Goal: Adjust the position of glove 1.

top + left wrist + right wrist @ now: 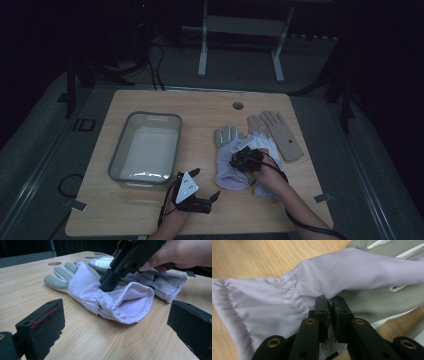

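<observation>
Right gripper (240, 159) sits on the lavender glove (231, 165) at about 4 o'clock on the table (150, 210), jaws nearly shut, pinching a fold behind the cuff — presumably to lift it. Left gripper (206, 184) waits at 6 o'clock with jaws wide and empty, aimed at the cuff — the grey tub (145, 150) at 9 o'clock looks like the destination.

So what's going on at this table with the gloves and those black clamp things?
A person holds a two-jaw gripper in each hand. The right gripper is pressed down on a lilac-and-grey glove, its jaws nearly shut and seemingly pinching the fabric near the cuff. The left gripper waits open nearby above the wooden table. A grey bin sits to the left, with more gloves, one of them tan, beyond.
</observation>
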Demonstrator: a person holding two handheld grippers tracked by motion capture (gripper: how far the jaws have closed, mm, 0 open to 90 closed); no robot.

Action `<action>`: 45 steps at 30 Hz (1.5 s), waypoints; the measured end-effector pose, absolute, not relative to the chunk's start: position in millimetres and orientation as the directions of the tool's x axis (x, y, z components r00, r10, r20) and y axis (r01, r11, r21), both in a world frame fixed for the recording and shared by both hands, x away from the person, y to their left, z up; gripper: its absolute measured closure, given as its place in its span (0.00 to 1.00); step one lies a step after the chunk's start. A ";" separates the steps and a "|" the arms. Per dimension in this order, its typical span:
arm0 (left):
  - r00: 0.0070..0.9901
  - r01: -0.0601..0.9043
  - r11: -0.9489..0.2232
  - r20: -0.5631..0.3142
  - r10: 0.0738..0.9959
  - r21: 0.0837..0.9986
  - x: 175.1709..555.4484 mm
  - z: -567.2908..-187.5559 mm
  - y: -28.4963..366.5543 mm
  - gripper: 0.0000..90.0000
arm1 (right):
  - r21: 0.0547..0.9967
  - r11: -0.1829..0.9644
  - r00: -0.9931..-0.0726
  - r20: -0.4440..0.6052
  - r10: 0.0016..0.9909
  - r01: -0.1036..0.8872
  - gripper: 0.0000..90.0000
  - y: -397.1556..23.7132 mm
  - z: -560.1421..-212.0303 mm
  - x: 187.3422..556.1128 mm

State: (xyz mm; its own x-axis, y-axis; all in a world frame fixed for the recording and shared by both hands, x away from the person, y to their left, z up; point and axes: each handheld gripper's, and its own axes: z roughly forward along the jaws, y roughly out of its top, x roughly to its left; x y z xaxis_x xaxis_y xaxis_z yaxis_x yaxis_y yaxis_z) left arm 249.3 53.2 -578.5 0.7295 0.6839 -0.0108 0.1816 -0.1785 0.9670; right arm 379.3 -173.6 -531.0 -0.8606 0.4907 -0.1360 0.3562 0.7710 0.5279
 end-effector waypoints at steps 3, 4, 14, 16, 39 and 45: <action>0.729 0.182 -0.177 -0.012 0.685 0.967 249.5 -578.5 53.2 0.02 | 0.533 0.759 -0.858 -0.113 0.501 0.374 0.88 -174.2 -532.2 380.1; 0.728 0.184 -0.178 -0.013 0.685 0.967 249.7 -578.5 53.0 0.02 | 0.534 0.761 -0.860 -0.117 0.497 0.368 0.87 -173.4 -532.4 380.5; 0.728 0.185 -0.176 -0.015 0.686 0.967 250.6 -578.5 52.6 0.02 | 0.559 0.737 -0.867 -0.064 0.494 0.379 0.60 -172.2 -527.7 391.7; 0.727 0.187 -0.174 -0.017 0.686 0.967 250.5 -578.5 52.4 0.02 | 0.579 0.720 -0.866 -0.048 0.498 0.382 0.58 -176.6 -520.7 388.1; 0.722 0.191 -0.177 -0.016 0.691 0.966 250.9 -578.3 52.1 0.02 | 0.649 0.629 -0.784 -0.081 0.616 0.428 0.58 -292.6 -490.1 366.9; 0.721 0.195 -0.175 -0.020 0.693 0.965 251.1 -578.3 52.2 0.02 | 0.585 0.665 -0.794 -0.057 0.605 0.465 0.57 -300.0 -511.3 375.9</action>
